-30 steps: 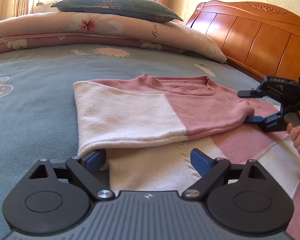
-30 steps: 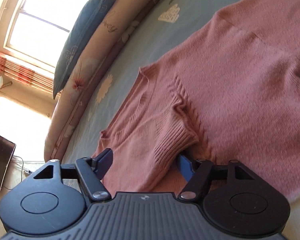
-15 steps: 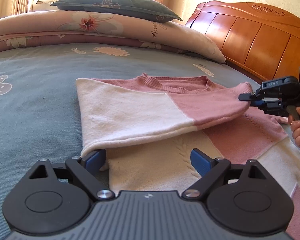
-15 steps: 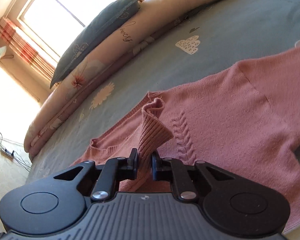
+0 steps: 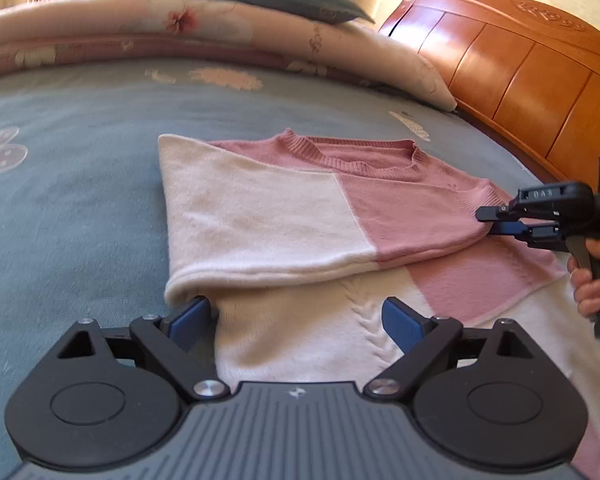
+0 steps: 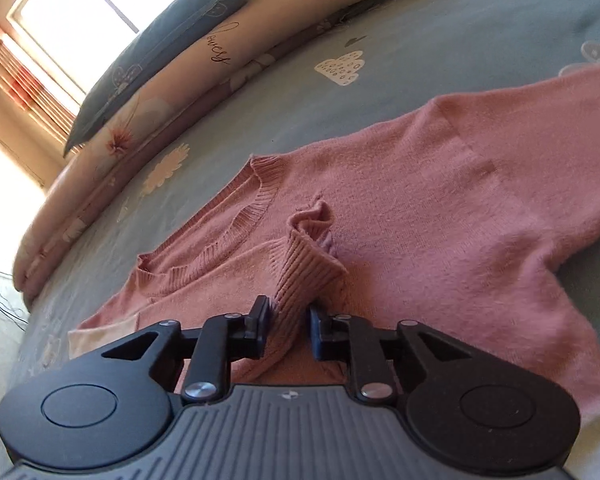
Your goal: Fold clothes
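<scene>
R gripper (image 6: 286,322) jaws were opening w/ sweater (image 5: 268,216) cuff (image 6: 300,280) between them; L gripper (image 5: 296,318) jaws spread wide, holding nothing.

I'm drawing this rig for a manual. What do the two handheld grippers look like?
Both match. The left gripper has a ribbed grey body with a small logo, two round black discs, black linkage arms with silver pivot screws and blue pads. The right gripper is built the same; the left view shows white lettering on its side and a grey handle. No cables or sleeves show.
</scene>
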